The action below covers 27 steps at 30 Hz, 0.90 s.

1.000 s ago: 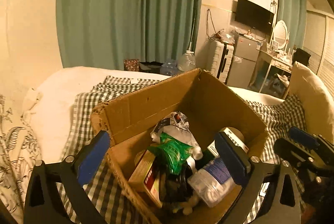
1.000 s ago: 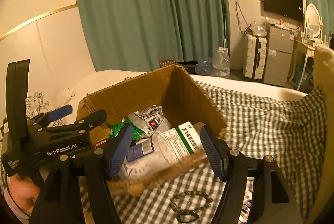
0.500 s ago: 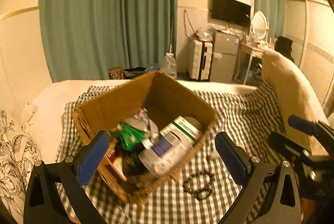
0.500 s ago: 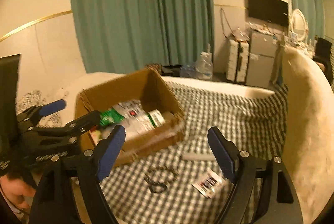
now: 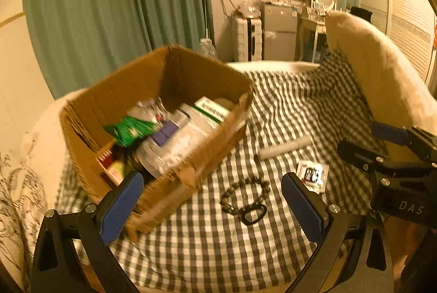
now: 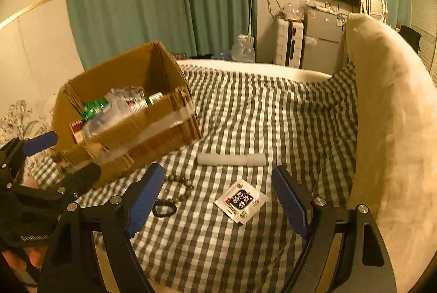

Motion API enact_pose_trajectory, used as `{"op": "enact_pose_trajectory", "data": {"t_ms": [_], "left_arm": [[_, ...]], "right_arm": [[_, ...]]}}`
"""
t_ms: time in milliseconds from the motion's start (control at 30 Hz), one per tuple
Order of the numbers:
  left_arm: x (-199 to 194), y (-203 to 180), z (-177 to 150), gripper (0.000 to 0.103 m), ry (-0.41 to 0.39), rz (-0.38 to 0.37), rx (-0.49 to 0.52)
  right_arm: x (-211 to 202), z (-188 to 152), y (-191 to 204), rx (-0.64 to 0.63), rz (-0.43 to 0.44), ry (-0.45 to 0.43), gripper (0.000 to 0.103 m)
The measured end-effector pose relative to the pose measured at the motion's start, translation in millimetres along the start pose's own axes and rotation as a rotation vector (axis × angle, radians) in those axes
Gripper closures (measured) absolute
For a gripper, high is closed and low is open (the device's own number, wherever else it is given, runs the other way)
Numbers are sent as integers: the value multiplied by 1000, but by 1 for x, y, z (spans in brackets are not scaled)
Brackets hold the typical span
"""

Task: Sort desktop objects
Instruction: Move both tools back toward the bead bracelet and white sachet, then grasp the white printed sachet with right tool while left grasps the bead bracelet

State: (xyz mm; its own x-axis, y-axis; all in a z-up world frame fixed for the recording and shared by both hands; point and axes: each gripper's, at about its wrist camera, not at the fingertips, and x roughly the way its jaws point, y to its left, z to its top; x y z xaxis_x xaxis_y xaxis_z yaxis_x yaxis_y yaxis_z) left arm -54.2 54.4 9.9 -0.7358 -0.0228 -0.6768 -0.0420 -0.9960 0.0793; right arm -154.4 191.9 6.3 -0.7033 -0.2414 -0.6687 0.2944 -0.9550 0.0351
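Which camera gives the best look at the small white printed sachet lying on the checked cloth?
The right wrist view: the small white printed sachet lies whole and sharp between the open fingers. In the left wrist view the sachet is smaller, blurred, its lower corner hidden behind a blue finger pad.

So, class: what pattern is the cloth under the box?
Dark-and-white check on the cloth, clearest in the right wrist view.

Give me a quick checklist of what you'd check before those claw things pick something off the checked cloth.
1. Right gripper open and holding nothing: ok.
2. Left gripper open and holding nothing: ok.
3. Small packet lies flat, apart from the other items: ok.
4. Bead bracelet with its black clip in the open: ok.
5. White tube clear of the cardboard box: ok.
6. Room left in the box: cannot tell; it already looks crowded.
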Motion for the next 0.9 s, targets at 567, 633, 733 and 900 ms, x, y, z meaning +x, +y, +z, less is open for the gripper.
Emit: {"op": "enact_pose_trajectory", "data": {"t_ms": [567,633,733,900], "left_arm": [[109,-15,-43,0,177,-86,-107],[122,-13,-46,0,191,-98,-128],[141,-8,-51,0,219,-117,-166],[158,-18,-55,0,220,-158,-116]], "right_arm": [[96,-22,-19,35,-32,228,22],[111,-23,-21,46,-38,280,22],[127,-24,-25,55,-70,320,22],[146,-28,-35,79,-144,365,22]]}}
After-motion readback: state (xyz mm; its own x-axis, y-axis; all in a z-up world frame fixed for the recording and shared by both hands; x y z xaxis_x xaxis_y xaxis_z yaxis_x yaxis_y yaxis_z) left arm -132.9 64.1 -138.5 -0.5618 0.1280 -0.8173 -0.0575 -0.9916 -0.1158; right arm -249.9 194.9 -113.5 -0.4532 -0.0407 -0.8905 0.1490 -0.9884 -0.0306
